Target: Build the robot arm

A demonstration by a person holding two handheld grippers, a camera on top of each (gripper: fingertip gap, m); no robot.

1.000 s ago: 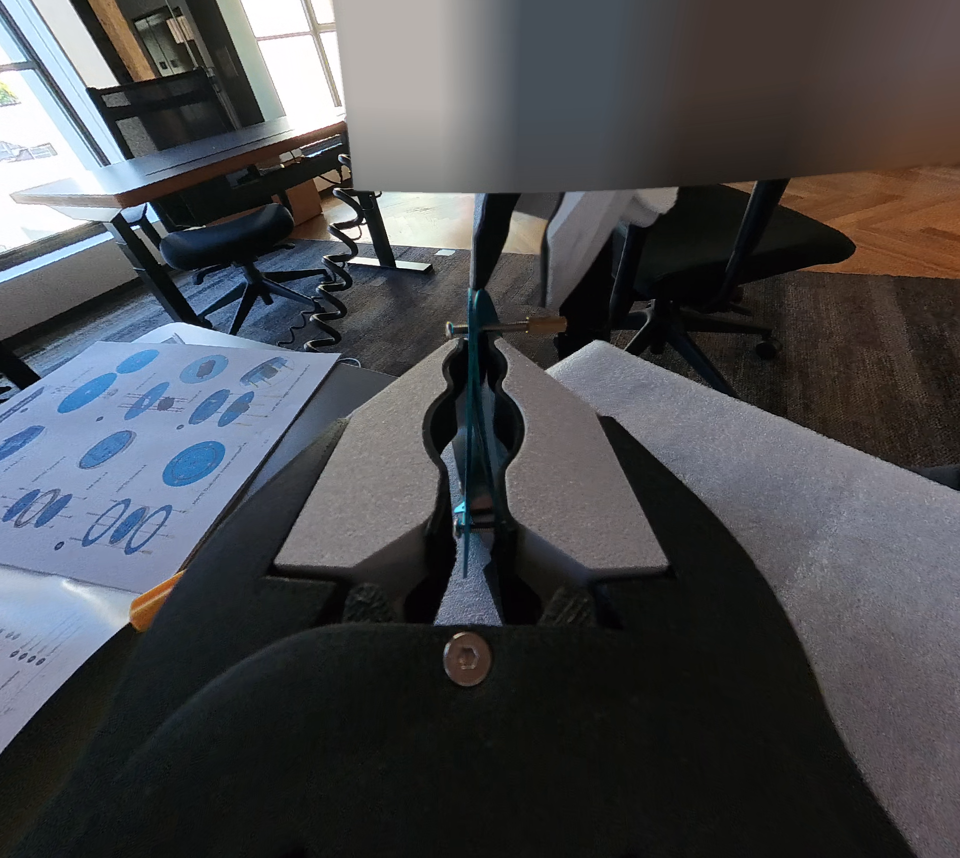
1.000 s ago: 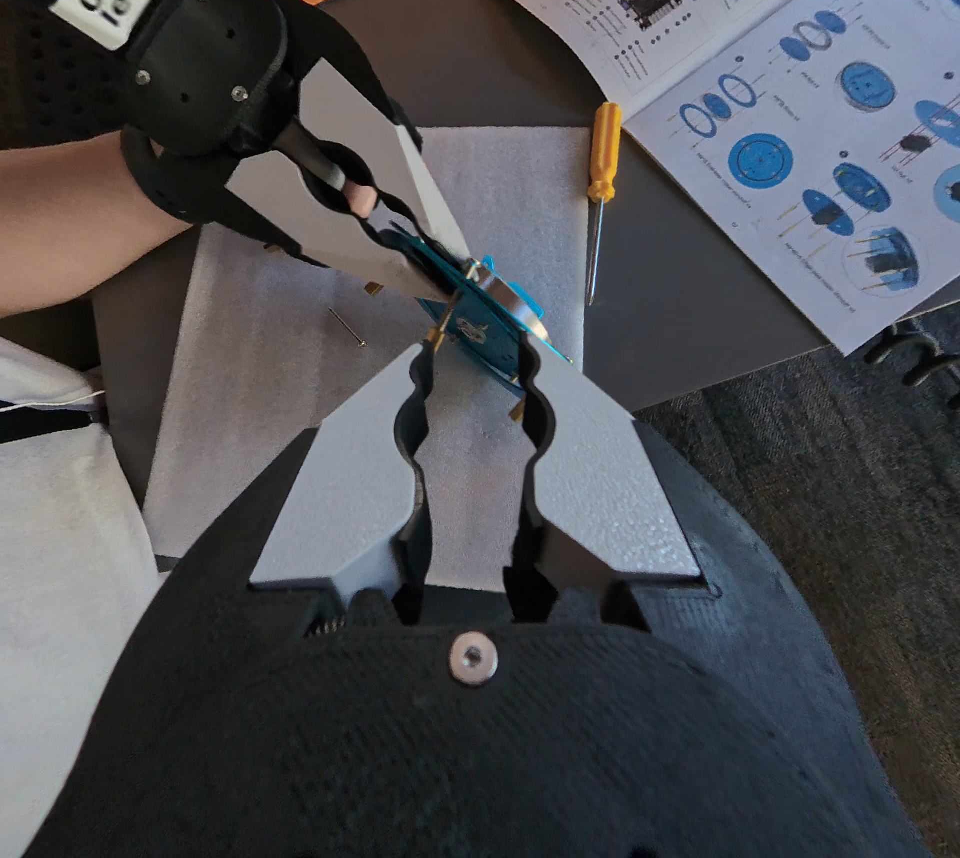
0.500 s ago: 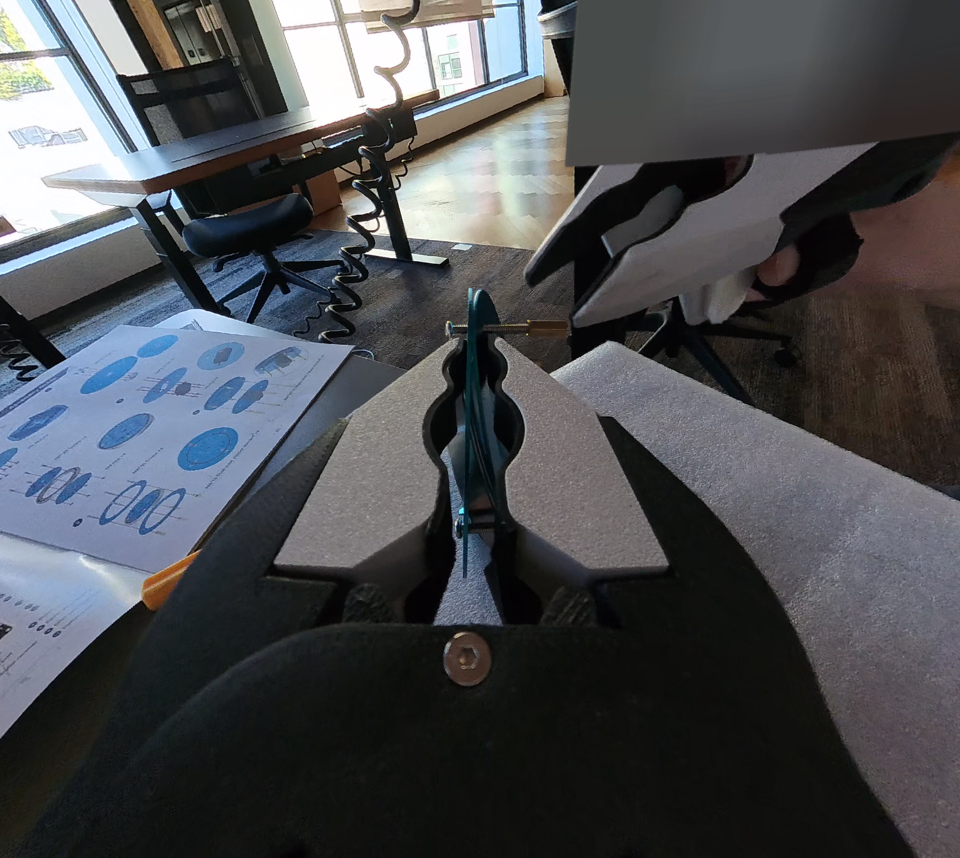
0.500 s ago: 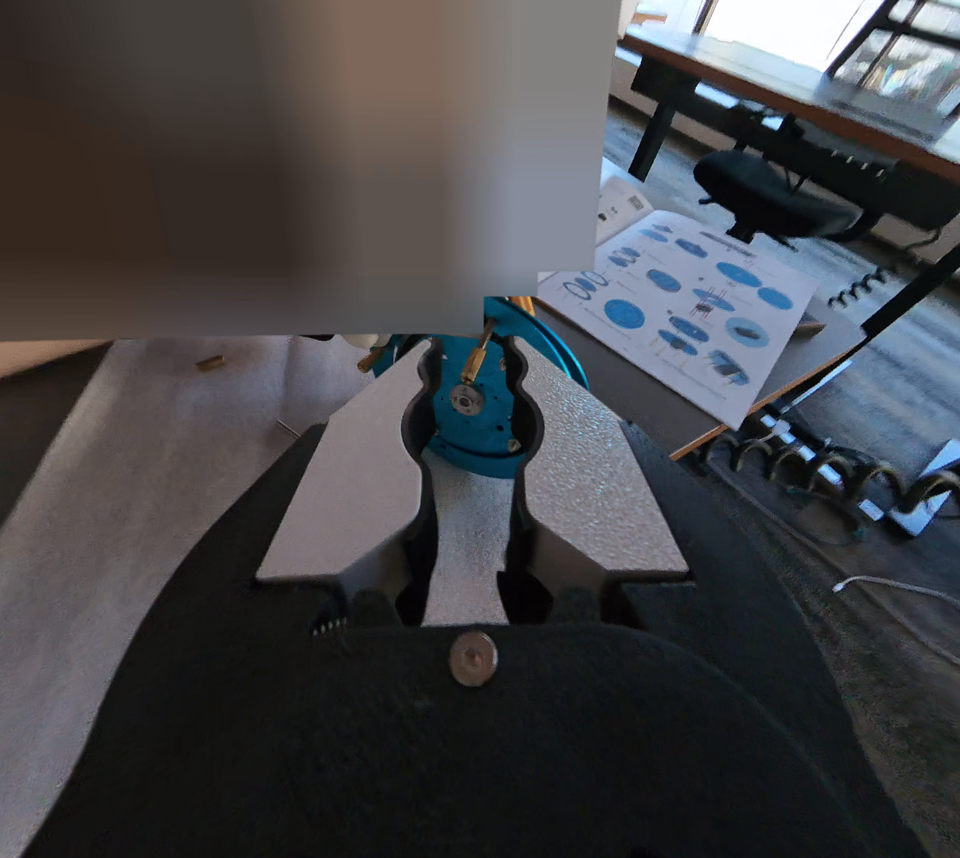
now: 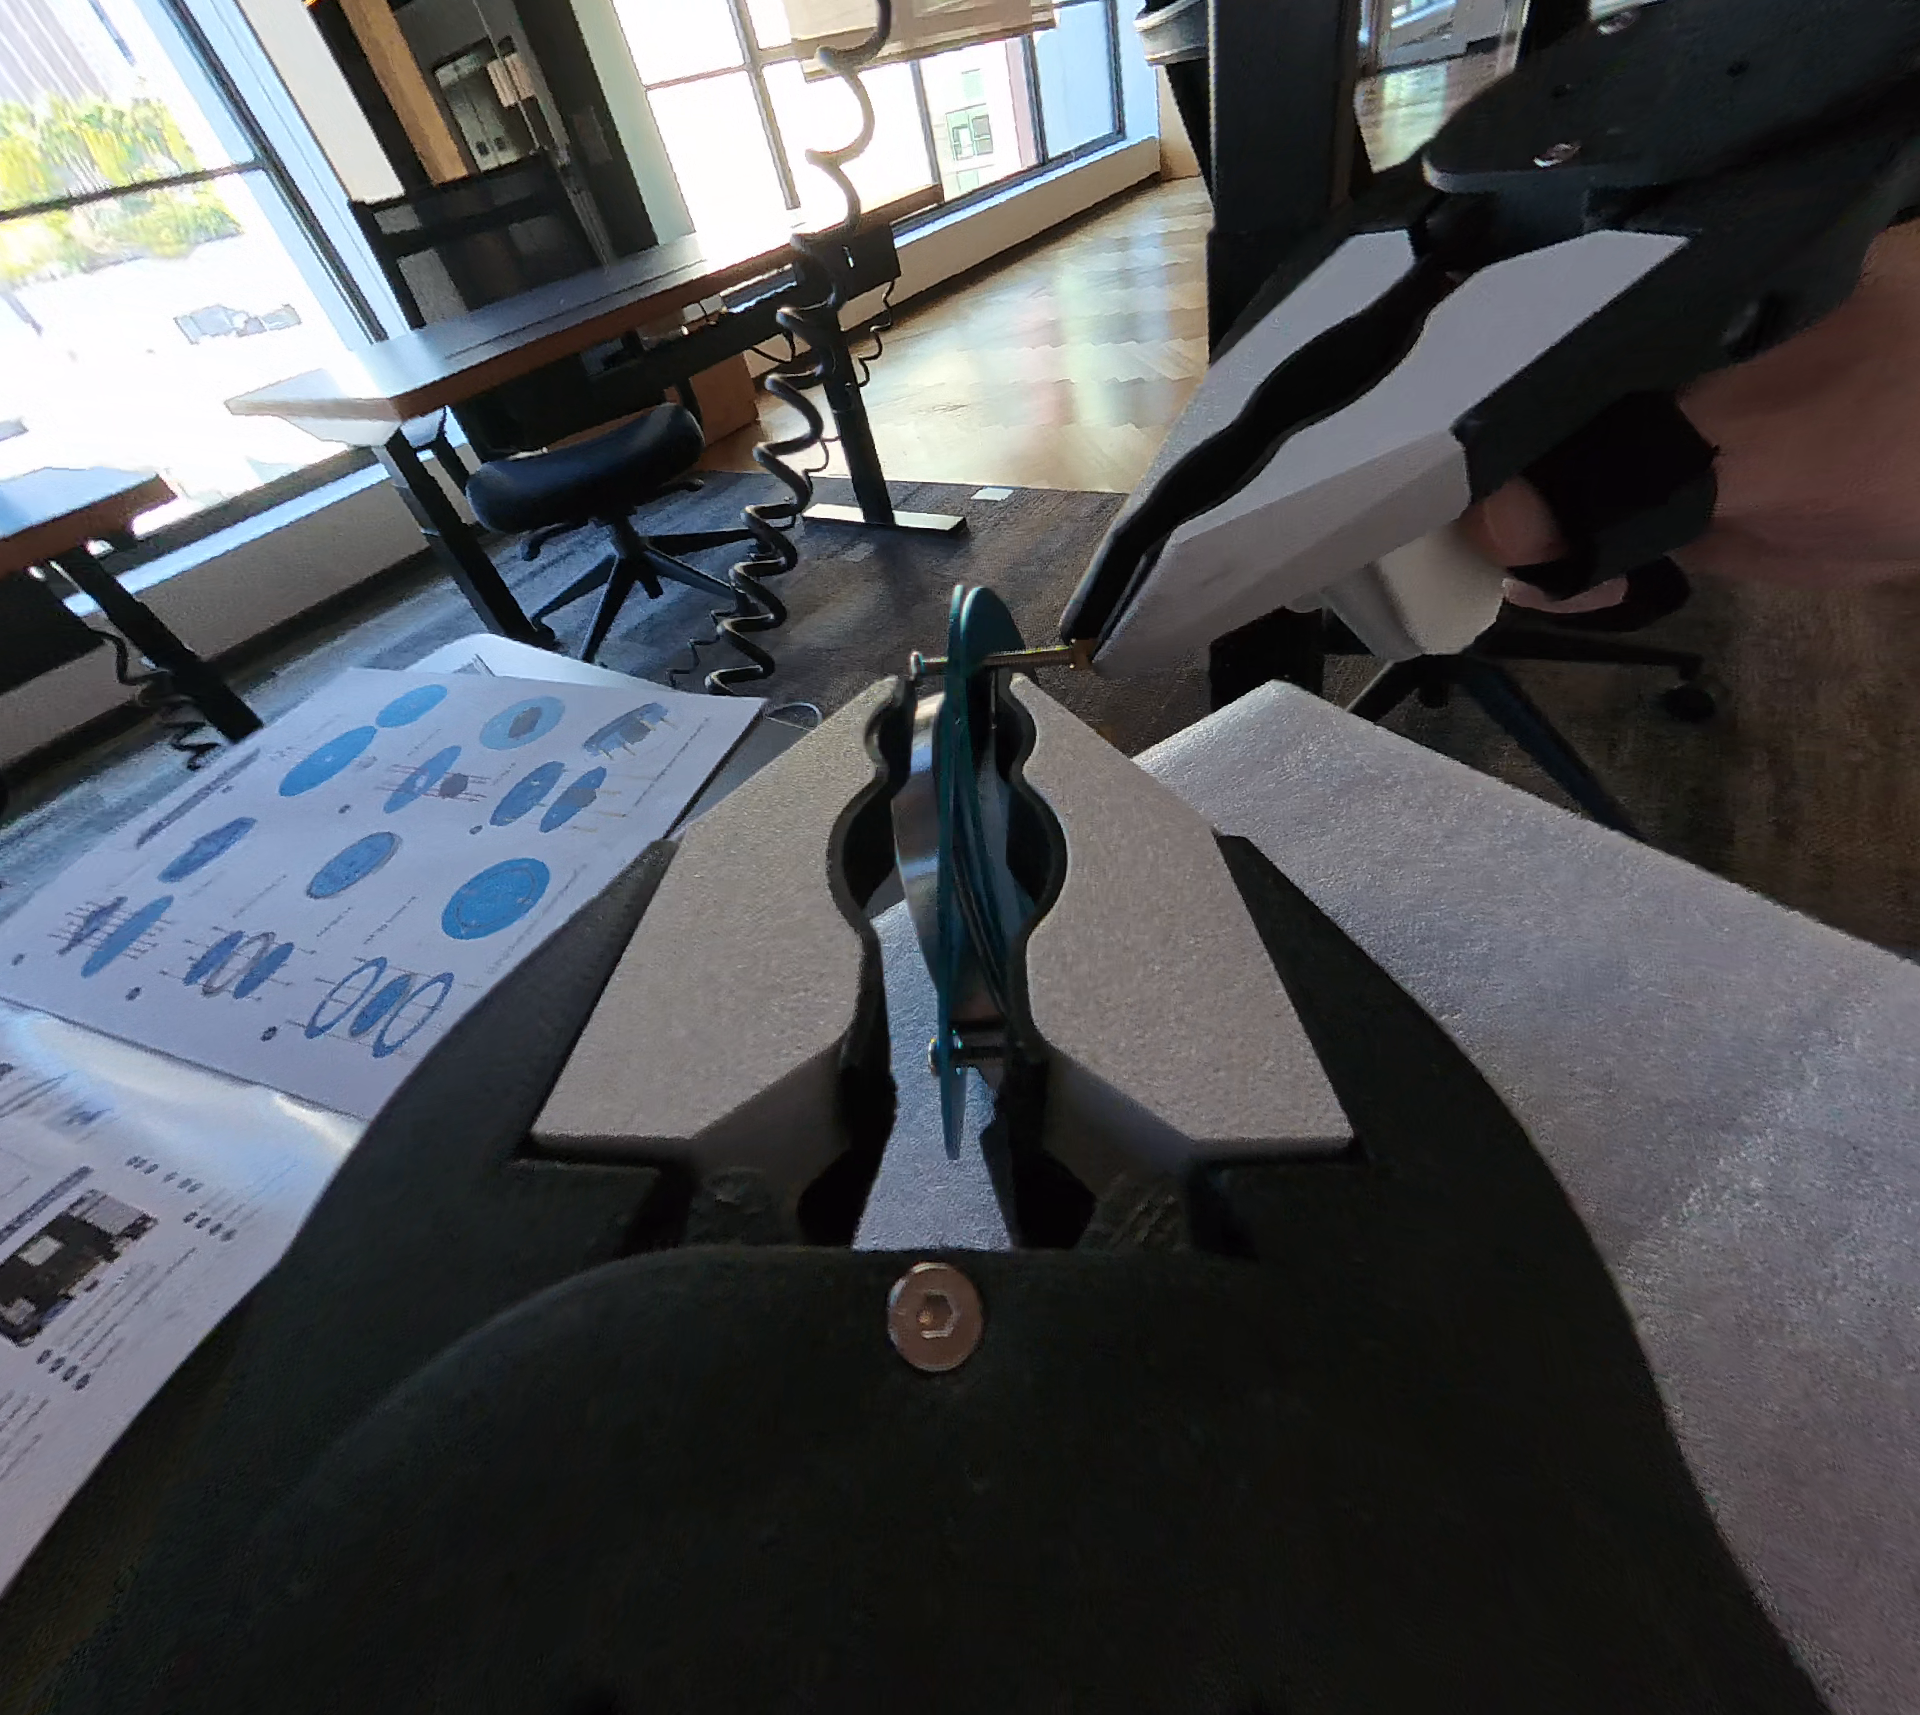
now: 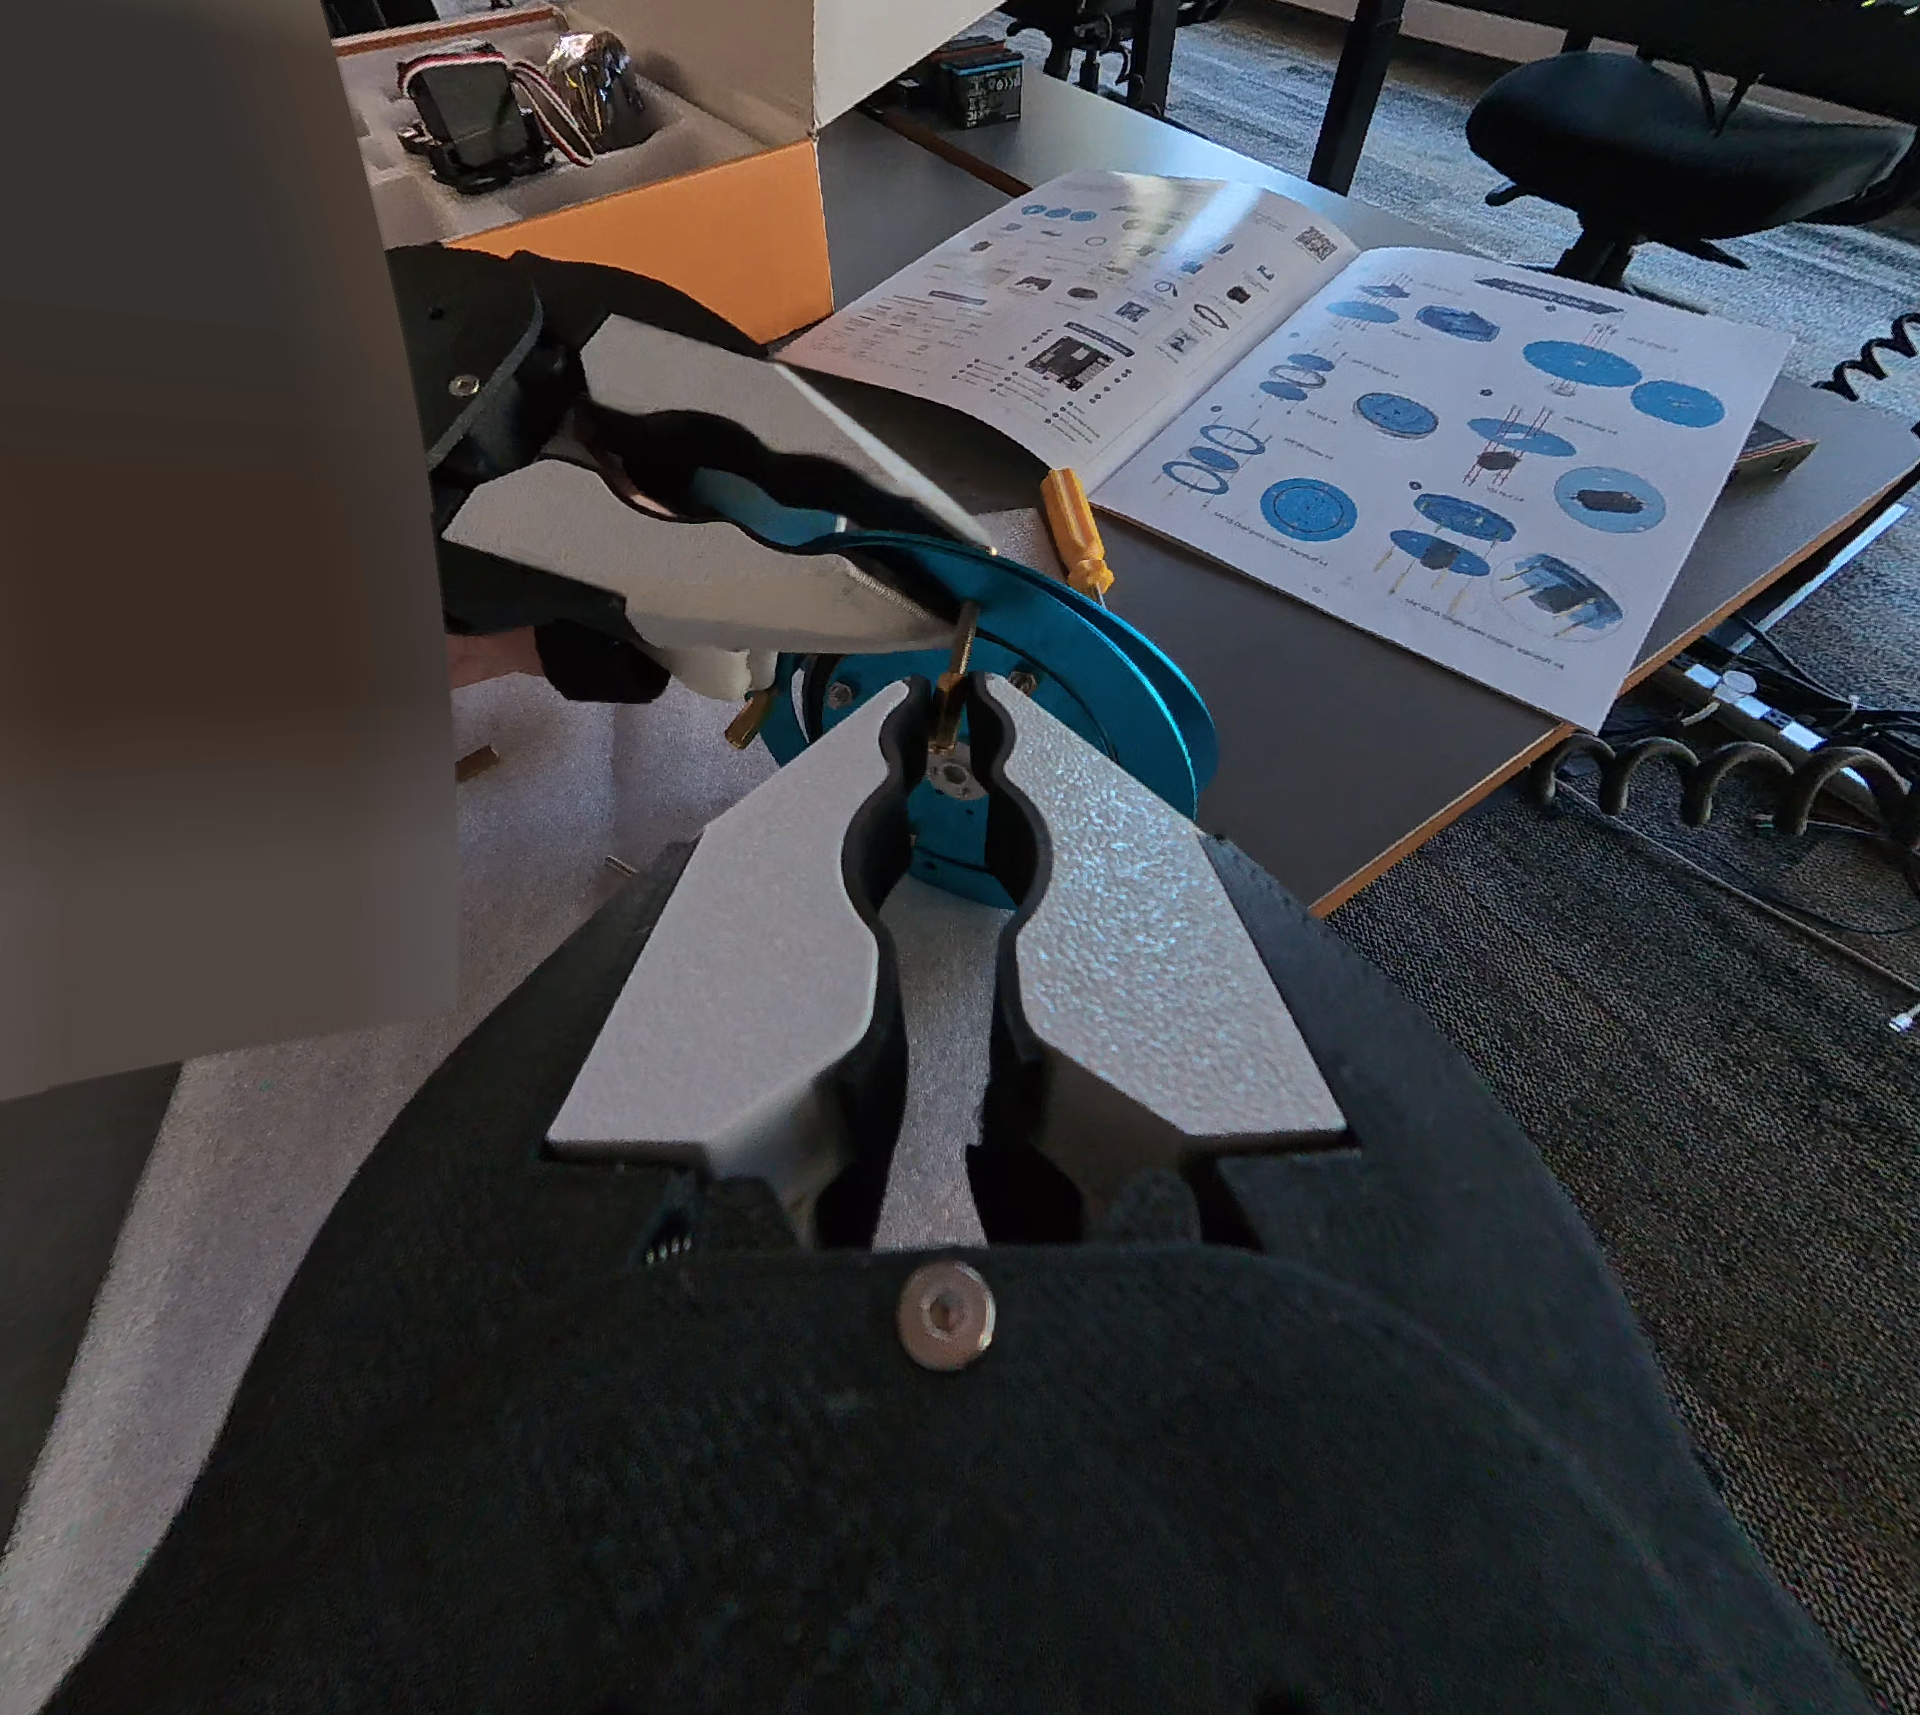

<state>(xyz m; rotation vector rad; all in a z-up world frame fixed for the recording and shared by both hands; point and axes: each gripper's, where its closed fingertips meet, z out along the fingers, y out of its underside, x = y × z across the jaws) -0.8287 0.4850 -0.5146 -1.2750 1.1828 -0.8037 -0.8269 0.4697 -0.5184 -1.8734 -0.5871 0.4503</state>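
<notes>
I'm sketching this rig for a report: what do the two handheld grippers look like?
Both match: the left gripper and right gripper have black textured bodies, a silver hex screw at the centre, and pale grey wedge fingers with wavy black inner edges. Each carries a white label. Black fingerless gloves are worn.

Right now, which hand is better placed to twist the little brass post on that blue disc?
The right, probably: the right gripper has its jaws closed on the small brass post sticking out of the round blue metal disc, while the left gripper clamps that disc.
</notes>
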